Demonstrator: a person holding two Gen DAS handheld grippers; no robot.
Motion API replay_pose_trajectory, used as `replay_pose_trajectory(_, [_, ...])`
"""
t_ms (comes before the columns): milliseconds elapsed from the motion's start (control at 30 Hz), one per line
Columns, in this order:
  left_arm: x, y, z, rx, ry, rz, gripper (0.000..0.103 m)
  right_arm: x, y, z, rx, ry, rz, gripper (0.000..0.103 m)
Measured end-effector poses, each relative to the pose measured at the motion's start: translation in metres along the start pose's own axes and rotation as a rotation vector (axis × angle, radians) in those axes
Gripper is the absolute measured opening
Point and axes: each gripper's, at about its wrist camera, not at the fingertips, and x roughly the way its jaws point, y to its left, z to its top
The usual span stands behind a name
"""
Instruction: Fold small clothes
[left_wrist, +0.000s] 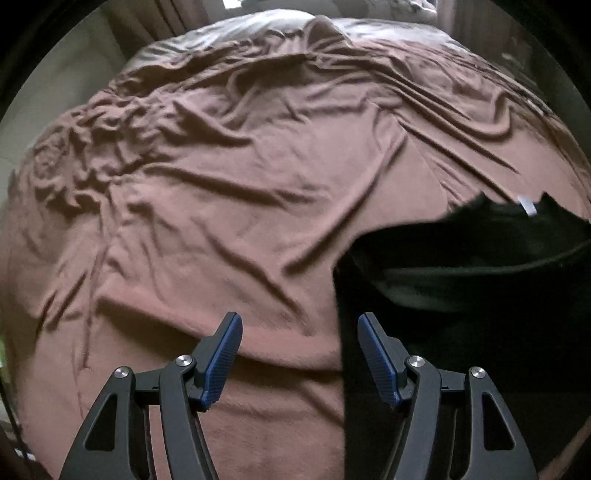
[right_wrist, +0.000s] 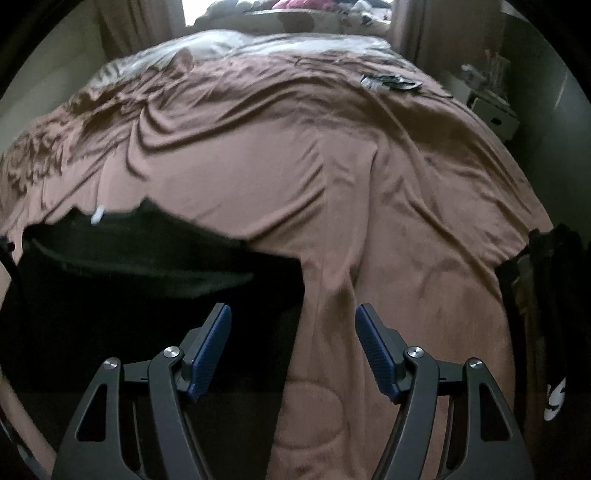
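Rumpled brown bedsheet (left_wrist: 229, 192), curtained window beyond

Rumpled brown bedsheet (left_wrist: 229, 206), curtains (right_wrist: 122, 26) behind.

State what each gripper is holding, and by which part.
Nothing is held. The left gripper and right gripper both stand open above the black garment on the brown bedspread, pads touching no fabric.

Black garment (left_wrist: 480, 277) cut off at frame edge, white tag (left_wrist: 527, 205) blurred
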Motion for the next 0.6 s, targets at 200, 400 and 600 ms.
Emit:
replay_pose_trajectory(200, [0.014, -0.015, 0.001, 0.043, 0.009, 0.01, 0.067, 0.006, 0.006, -0.001, -0.056, 0.063, 0.02, 0.068])
replay_pose_trajectory(400, [0.03, -0.028, 0.018, 0.079, -0.004, 0.03, 0.048, 0.029, 0.012, 0.008, -0.059, 0.092, 0.035, 0.051])
replay_pose_trajectory(600, [0.044, -0.021, 0.031, 0.007, -0.025, -0.044, 0.028, 0.047, -0.004, 0.026, 0.029, 0.057, 0.062, 0.034])
